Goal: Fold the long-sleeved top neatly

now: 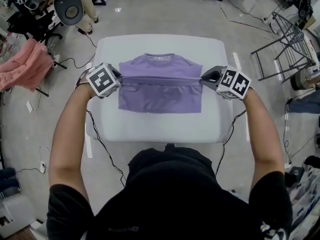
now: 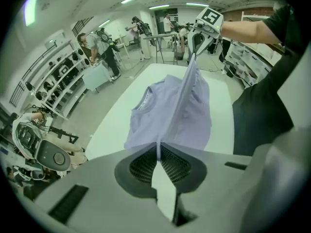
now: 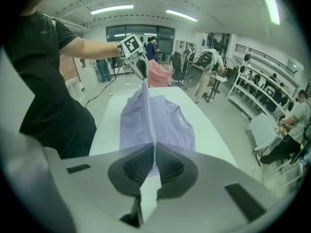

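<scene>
Bearing the top (image 1: 160,86), white table (image 1: 160,126) stands amid cables (image 1: 106,155).

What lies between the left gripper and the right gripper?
The purple top: a lifted fold of it runs taut from the left gripper to the right gripper, both shut on it, above the white table. The head view shows this.

The head view looks steeply down from above the person onto the white bench (image 1: 160,129), its far edge at 12 o'clock and the purple top (image 1: 160,91) mid-frame. The camera on the left tool (image 2: 158,152) sits close behind its jaws, facing along the bench toward the right tool (image 2: 194,47) at 1 o'clock. The right tool's camera looks back, with the left tool at 11 o'clock. All three views share the bench and the top.
</scene>
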Available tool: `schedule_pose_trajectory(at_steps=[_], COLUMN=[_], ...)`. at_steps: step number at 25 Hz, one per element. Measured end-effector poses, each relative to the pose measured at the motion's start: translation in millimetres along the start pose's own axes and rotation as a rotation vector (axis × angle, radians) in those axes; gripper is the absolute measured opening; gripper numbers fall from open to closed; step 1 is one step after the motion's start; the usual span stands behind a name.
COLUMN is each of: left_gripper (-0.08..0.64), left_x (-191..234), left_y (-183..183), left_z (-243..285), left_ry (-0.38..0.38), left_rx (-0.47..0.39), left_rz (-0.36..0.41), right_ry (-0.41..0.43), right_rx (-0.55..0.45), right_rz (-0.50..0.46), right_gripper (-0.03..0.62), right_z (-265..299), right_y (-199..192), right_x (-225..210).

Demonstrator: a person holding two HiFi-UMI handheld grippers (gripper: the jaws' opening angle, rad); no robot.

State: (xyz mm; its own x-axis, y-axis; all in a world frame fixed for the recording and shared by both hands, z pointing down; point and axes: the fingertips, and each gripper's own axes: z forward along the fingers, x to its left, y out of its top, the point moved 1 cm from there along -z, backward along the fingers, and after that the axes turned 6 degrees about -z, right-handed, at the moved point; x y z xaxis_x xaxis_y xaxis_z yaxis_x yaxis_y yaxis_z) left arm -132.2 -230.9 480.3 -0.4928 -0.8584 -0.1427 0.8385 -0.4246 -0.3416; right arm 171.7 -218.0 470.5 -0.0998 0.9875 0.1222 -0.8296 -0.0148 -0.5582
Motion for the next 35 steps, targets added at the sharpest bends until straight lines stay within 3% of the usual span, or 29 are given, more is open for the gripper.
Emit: schedule_pose_trajectory(at_steps=[7, 15, 25, 35], left_gripper=[0.026, 0.026, 0.026, 0.026], left_x=[62, 107, 116, 125], left_y=[12, 6, -6, -14], left_z=[37, 91, 158, 178], left_ry=[0.063, 0.087, 0.017, 0.001], left_rx=[0.025, 0.054, 0.084, -0.020], left_rz=[-0.073, -0.110, -0.150, -0.279], right_ry=[-0.018, -0.137, -0.247, -0.273], right_rx=[-0.018, 0.122, 0.251, 0.272], right_rz=[0.081, 0.163, 0.247, 0.359], right_gripper=[0.015, 0.015, 0.015, 0.017], right_z=[38, 90, 139, 156], right_y=[0, -22, -57, -77], right_x=[-75, -121, -144, -141])
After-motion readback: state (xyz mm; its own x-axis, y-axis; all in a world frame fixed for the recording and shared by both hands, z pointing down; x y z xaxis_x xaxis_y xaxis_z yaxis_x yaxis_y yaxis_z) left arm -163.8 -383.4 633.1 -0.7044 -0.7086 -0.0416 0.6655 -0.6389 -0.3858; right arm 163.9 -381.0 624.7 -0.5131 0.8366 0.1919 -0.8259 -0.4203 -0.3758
